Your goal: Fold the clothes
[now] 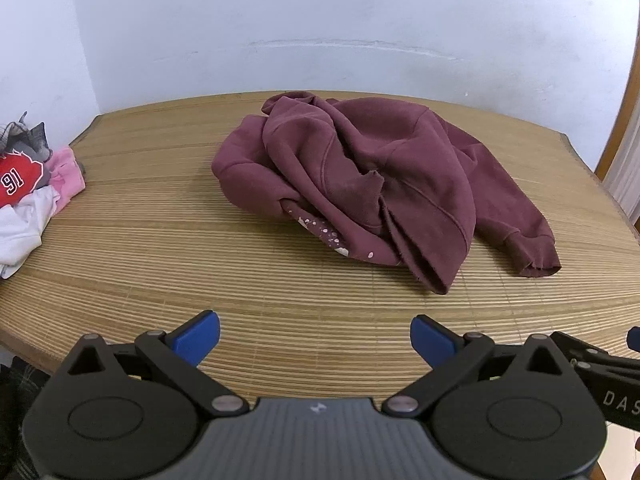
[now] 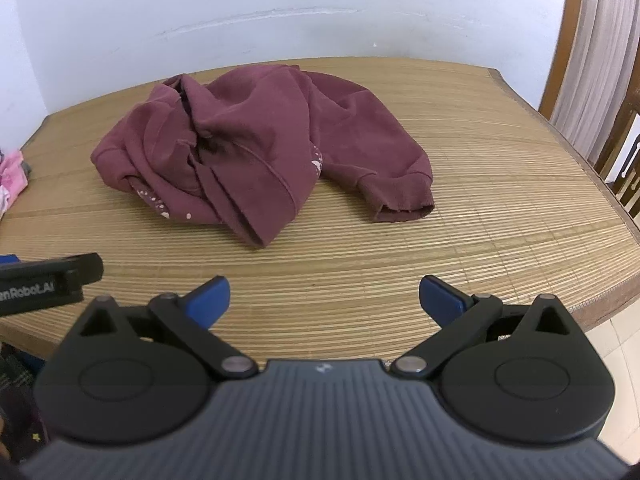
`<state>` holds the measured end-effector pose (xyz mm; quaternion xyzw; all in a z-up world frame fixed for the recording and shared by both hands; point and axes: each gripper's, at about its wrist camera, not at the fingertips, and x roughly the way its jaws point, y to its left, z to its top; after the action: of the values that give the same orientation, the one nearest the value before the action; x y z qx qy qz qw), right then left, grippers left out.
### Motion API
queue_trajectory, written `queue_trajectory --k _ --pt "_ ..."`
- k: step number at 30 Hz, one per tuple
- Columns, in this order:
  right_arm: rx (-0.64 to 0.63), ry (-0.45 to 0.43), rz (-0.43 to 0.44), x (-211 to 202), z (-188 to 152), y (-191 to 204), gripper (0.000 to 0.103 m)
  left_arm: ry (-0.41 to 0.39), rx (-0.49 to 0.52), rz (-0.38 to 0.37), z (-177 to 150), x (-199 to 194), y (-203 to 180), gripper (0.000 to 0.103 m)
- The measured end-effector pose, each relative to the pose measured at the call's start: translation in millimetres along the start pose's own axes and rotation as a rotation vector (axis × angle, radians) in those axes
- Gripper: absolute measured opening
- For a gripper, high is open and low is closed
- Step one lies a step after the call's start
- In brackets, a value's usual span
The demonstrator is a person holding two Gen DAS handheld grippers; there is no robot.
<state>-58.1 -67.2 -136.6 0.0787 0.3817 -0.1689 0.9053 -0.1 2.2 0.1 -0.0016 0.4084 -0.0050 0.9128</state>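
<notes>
A maroon sweatshirt (image 1: 372, 176) lies crumpled in a heap on the bamboo-mat table (image 1: 160, 240), one cuffed sleeve stretched out to the right. It also shows in the right wrist view (image 2: 248, 148), its cuff (image 2: 404, 204) toward the right. My left gripper (image 1: 316, 340) is open and empty, hovering over the near table edge, short of the sweatshirt. My right gripper (image 2: 324, 300) is open and empty, also near the front edge. Part of the left gripper's body (image 2: 48, 280) shows at the left of the right wrist view.
A pile of other clothes (image 1: 28, 188), red, pink, white and grey, sits at the table's left edge. A white wall stands behind the table. A wooden frame and curtain (image 2: 592, 60) stand at the right. The table's right edge (image 2: 616, 208) drops to a tiled floor.
</notes>
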Motion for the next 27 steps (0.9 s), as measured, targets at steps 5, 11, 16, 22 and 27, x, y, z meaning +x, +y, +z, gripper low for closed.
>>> queue_trajectory --k 5,11,16,22,27 --pt "0.019 0.001 0.007 -1 -1 1 0.103 -0.007 0.001 -0.010 0 0 3 0.103" --pt "0.029 0.002 0.013 -1 -1 3 0.103 -0.006 0.028 0.041 0 2 -7 0.103" --pt "0.027 0.005 0.005 1 1 5 0.103 0.008 0.026 0.038 2 5 -3 0.103" --pt "0.031 0.016 -0.003 4 3 13 0.103 0.016 0.037 0.036 4 10 4 0.103" --pt "0.032 0.015 -0.005 7 5 24 0.103 0.021 0.046 0.036 9 15 14 0.103"
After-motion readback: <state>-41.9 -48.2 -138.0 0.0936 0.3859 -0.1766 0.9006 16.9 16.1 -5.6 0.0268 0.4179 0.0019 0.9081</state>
